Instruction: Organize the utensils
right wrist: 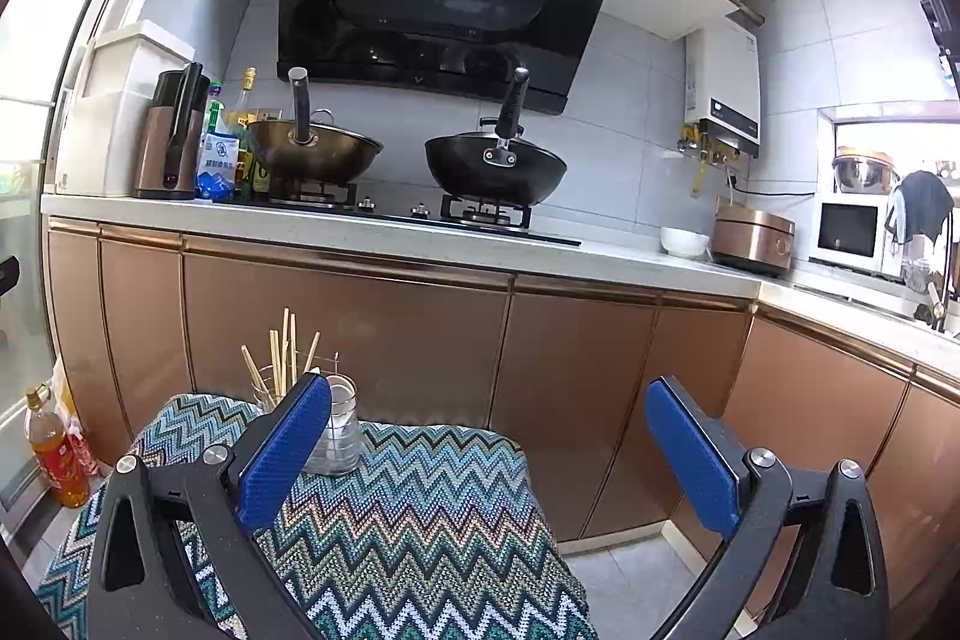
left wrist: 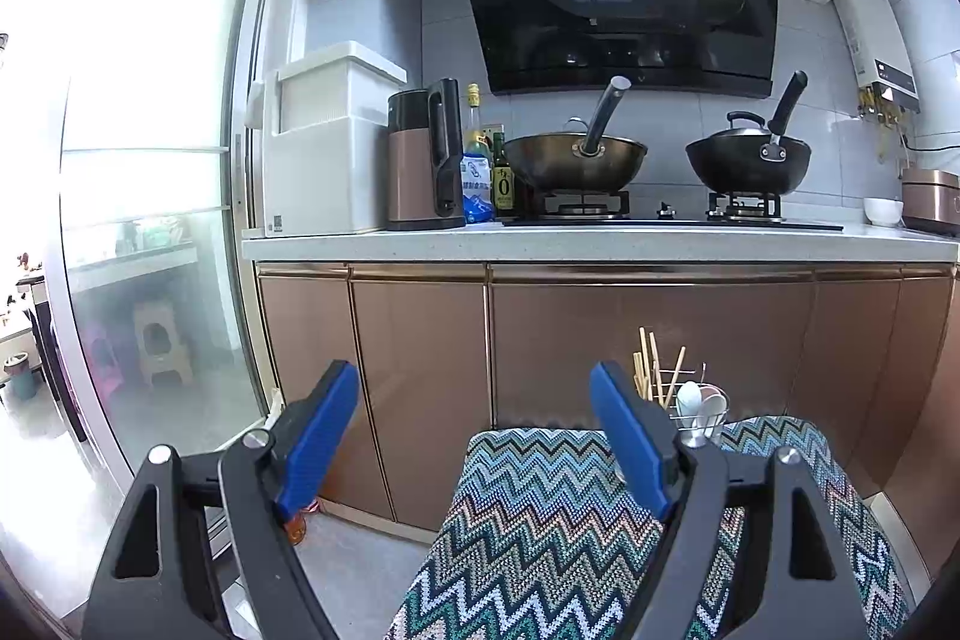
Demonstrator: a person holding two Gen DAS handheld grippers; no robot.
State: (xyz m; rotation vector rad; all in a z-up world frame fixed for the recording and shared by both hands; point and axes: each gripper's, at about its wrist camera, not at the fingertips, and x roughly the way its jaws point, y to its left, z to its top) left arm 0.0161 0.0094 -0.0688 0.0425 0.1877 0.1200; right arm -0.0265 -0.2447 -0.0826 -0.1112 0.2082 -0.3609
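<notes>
At eleven o'clock on the zigzag cloth (right wrist: 420, 490), chopsticks (right wrist: 282, 352) and spoons (left wrist: 699, 397) are standing in a wire holder (right wrist: 339, 436); left gripper (left wrist: 474, 436) and right gripper (right wrist: 489, 454) are both gaping empty, needing low, centred approach.

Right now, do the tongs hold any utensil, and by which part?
Nothing is held. The left tongs and right tongs are both open and empty.
</notes>
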